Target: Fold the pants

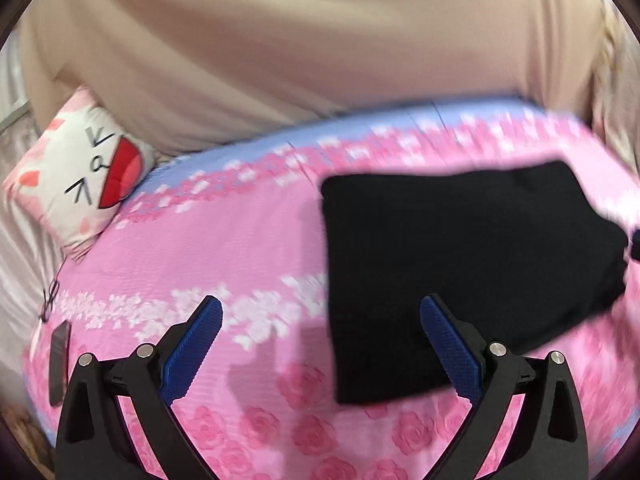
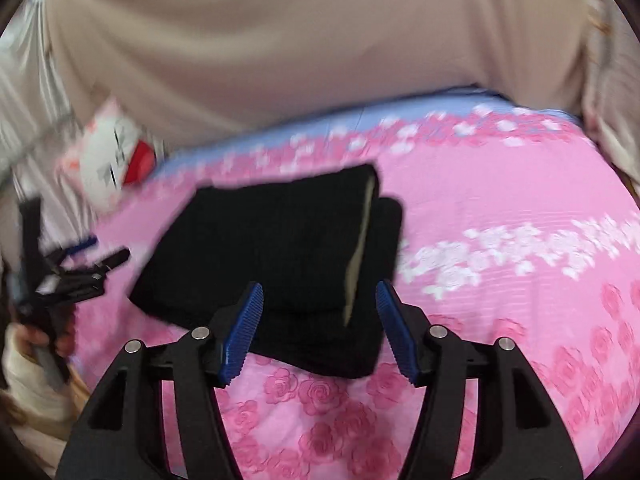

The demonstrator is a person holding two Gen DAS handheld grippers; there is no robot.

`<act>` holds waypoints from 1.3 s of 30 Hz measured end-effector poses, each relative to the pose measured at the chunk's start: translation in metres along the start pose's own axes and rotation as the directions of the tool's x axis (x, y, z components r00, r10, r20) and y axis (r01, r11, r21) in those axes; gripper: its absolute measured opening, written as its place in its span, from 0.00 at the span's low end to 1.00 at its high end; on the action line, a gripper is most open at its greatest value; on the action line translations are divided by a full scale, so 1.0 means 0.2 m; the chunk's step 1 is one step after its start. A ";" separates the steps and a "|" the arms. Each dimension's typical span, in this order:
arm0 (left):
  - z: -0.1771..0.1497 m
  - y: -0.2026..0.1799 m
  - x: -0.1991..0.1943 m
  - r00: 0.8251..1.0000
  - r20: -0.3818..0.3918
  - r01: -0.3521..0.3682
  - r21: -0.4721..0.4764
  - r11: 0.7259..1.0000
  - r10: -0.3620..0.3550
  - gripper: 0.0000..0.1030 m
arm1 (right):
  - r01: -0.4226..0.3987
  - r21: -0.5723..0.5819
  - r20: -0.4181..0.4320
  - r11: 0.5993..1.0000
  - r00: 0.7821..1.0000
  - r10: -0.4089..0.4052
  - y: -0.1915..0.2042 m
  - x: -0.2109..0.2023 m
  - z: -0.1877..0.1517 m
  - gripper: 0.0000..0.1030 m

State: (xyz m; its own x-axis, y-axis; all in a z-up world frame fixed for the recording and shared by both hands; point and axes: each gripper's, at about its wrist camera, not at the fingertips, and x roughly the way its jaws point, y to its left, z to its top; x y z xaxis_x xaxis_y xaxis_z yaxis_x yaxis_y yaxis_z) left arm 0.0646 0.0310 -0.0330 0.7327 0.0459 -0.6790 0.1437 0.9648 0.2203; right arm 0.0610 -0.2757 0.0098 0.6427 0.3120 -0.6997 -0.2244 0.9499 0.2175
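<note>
The right gripper (image 2: pixel 320 328), jaws apart and empty, hovered at the near edge of the folded pants (image 2: pixel 276 248) at frame centre on the bed (image 2: pixel 500 200), nearer than the released left gripper (image 1: pixel 320 344), the pants toward its right.

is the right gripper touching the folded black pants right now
Cannot tell. In the right wrist view the right gripper stands open with the pants seen between its fingers, pads not pressing on cloth, but blur hides any gap beneath the fingertips.
</note>
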 end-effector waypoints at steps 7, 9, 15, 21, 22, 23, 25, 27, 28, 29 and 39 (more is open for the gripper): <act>-0.16 0.04 0.12 0.996 -0.076 -0.055 -0.014 0.998 0.054 0.95 | 0.074 -0.069 -0.039 0.995 0.996 -0.077 0.00 0.07 -0.06 0.52; -0.14 0.11 0.15 0.995 -0.089 -0.043 -0.080 0.996 0.036 0.95 | 0.060 -0.032 -0.070 0.998 0.996 -0.062 -0.05 0.12 -0.06 0.52; -0.04 0.19 0.19 0.972 -0.035 -0.234 -0.046 0.971 0.232 0.95 | -0.084 0.081 0.056 0.993 0.995 0.080 -0.07 -0.12 0.04 0.19; -0.06 0.19 0.15 0.980 -0.038 -0.194 -0.010 0.981 0.193 0.95 | 0.077 0.217 -0.078 0.973 0.995 -0.061 -0.36 0.01 -0.17 0.21; -0.06 0.19 0.09 0.982 -0.012 -0.186 -0.005 0.982 0.186 0.95 | 0.052 0.266 -0.049 0.962 0.998 -0.041 -0.39 -0.05 -0.17 0.22; -0.06 0.18 0.04 0.987 0.012 -0.158 -0.009 0.987 0.158 0.95 | 0.047 0.288 -0.013 0.957 0.999 -0.045 -0.40 -0.10 -0.16 0.22; -0.03 0.18 -0.09 0.997 0.065 -0.044 -0.033 0.998 0.047 0.95 | -0.007 0.282 0.052 0.959 0.999 -0.007 -0.36 -0.20 -0.08 0.25; 0.00 0.15 -0.18 0.994 0.110 0.035 -0.047 0.998 -0.030 0.95 | -0.133 0.232 0.070 0.963 0.990 0.120 -0.25 -0.20 0.03 0.55; 0.03 0.12 -0.22 0.990 0.128 0.063 -0.048 0.997 -0.056 0.95 | -0.178 0.200 0.058 0.964 0.984 0.169 -0.19 -0.17 0.07 0.60; 0.05 0.08 -0.24 0.988 0.139 0.080 -0.037 0.996 -0.074 0.95 | -0.210 0.160 0.001 0.965 0.977 0.212 -0.10 -0.09 0.11 0.59; 0.02 0.01 -0.20 0.996 0.083 0.017 -0.033 0.999 -0.015 0.95 | -0.164 0.023 -0.045 0.986 0.985 0.165 0.10 0.05 0.12 0.09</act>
State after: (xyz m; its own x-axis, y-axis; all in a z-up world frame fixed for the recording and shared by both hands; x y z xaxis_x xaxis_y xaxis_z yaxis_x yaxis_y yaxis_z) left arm 0.0376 0.0303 -0.0023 0.7830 0.0103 -0.6220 0.1344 0.9734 0.1854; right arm 0.0806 -0.2536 0.0242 0.5632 0.4635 -0.6841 -0.3097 0.8859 0.3453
